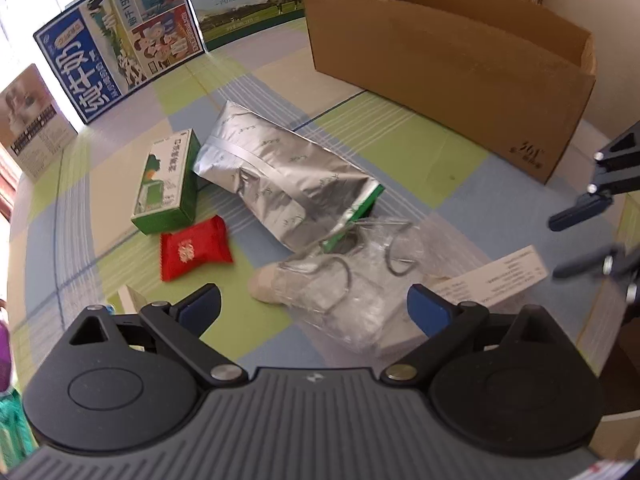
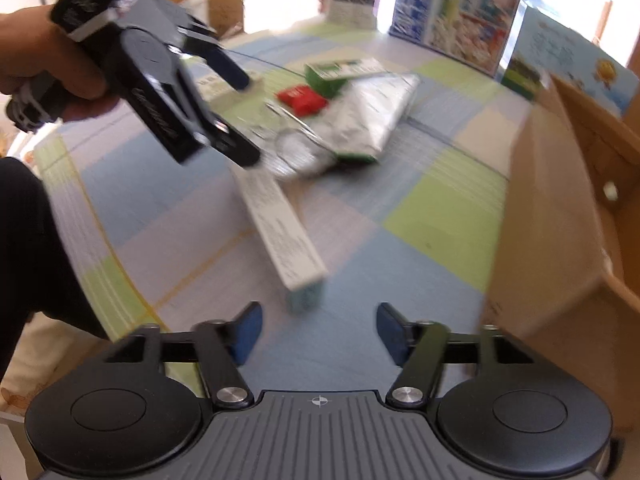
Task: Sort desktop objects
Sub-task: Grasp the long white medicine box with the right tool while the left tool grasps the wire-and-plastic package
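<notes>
My left gripper [image 1: 314,306] hangs open over a clear plastic bag of metal rings [image 1: 352,280]; its pads do not touch the bag. Beyond it lie a silver foil bag [image 1: 280,168], a green box [image 1: 168,188] and a red sachet [image 1: 194,248]. A long white box [image 1: 488,276] lies to the right. My right gripper [image 2: 320,330] is open with nothing between its fingers, just short of the near end of the white box [image 2: 280,232]. The open cardboard box [image 2: 560,220] stands to its right. The right gripper [image 1: 572,240] also shows at the left wrist view's edge.
Printed milk cartons [image 1: 120,52] stand along the back of the checked tablecloth [image 1: 400,136], with the big cardboard box [image 1: 440,72] at the back right. A hand [image 2: 48,52] holds the left gripper [image 2: 244,116] above the pile. A dark sleeve fills the left edge.
</notes>
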`<state>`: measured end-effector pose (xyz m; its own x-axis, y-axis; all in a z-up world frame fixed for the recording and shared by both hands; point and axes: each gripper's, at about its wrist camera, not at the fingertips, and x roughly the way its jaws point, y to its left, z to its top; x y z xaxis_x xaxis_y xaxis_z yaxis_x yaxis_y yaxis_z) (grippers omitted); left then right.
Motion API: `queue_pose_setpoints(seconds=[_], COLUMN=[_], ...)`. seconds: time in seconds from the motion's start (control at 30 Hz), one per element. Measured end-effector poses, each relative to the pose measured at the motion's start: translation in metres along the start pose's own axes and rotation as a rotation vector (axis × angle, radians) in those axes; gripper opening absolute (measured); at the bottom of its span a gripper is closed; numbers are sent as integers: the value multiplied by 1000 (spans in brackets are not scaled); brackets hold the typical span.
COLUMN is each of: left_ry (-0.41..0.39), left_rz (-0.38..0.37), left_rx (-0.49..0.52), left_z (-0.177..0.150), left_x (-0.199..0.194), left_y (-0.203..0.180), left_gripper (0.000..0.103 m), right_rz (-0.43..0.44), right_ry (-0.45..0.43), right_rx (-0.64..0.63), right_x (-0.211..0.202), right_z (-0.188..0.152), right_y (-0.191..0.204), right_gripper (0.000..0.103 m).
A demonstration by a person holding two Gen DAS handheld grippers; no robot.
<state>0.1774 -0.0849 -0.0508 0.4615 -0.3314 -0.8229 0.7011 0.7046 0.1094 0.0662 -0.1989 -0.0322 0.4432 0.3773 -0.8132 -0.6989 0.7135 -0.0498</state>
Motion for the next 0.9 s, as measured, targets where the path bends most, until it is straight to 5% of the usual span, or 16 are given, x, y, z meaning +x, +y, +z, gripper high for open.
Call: queue_pose_setpoints(seconds=[0.27, 0.37, 0.57, 0.77, 0.9], left_ry=[-1, 1, 13, 25, 35], left_rz=[-12, -24, -53, -72, -40], left_rx=[-37, -51, -80, -97, -126], left_z=[3, 8, 16, 11, -2], left_x=[0, 4, 20, 17, 1], left_y=[-2, -4, -8, -8, -4], left_gripper=[98, 98, 97, 82, 53], right_rz=[45, 51, 97, 88, 61], right_ry=[-27, -4, 9, 24, 31], right_rx=[-47, -65, -47, -28, -31], right_x=[28, 36, 27, 14, 4], right_z=[27, 29, 19, 6, -5], right_y=[13, 13, 11, 9, 10], right_gripper=[60, 33, 24, 24, 24])
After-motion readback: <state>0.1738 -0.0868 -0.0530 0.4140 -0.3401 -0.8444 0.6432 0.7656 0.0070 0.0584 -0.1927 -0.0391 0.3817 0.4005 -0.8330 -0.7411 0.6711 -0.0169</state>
